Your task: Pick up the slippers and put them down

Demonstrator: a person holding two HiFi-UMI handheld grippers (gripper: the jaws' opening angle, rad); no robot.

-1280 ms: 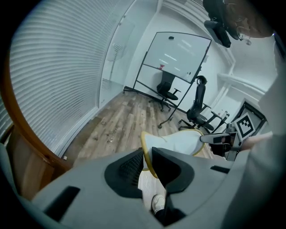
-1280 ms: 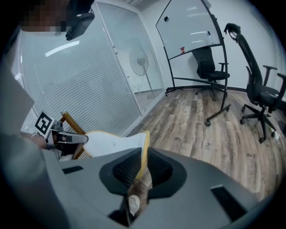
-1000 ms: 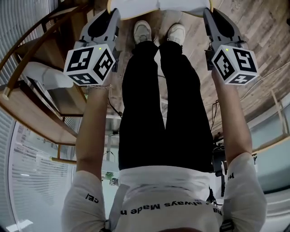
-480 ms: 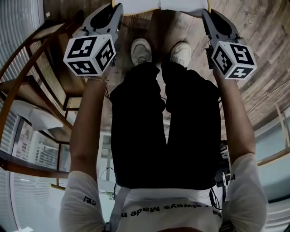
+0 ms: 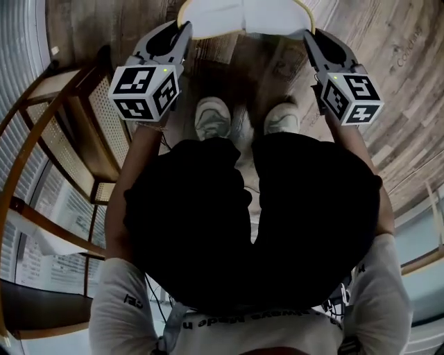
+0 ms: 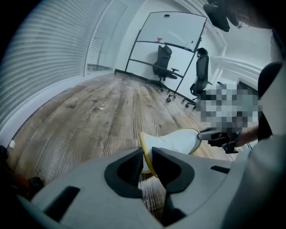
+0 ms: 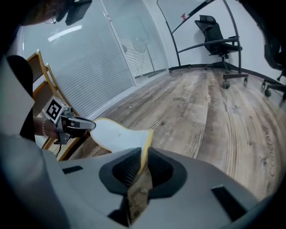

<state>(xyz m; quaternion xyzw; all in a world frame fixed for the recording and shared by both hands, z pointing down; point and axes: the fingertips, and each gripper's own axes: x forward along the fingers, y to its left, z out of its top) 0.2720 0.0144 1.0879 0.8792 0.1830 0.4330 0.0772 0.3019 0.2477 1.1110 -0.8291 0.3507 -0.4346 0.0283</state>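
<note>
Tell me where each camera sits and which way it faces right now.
Head view: on the person's head, facing steeply down at the brown wood-plank floor; shows forearms, black trousers, white shoes, left gripper, right gripper.
Left gripper view: on the left gripper, facing along its jaws, shut on the flat white yellow-edged slippers, toward the right gripper.
Right gripper view: on the right gripper, facing along its shut jaws back toward the left gripper.
Shared: all show the slippers held between both grippers.

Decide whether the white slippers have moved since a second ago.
Yes. The slippers, held by the left gripper and right gripper, have gone down toward the floor: they now show well beyond the person's shoes, which they sat close to before.
</note>
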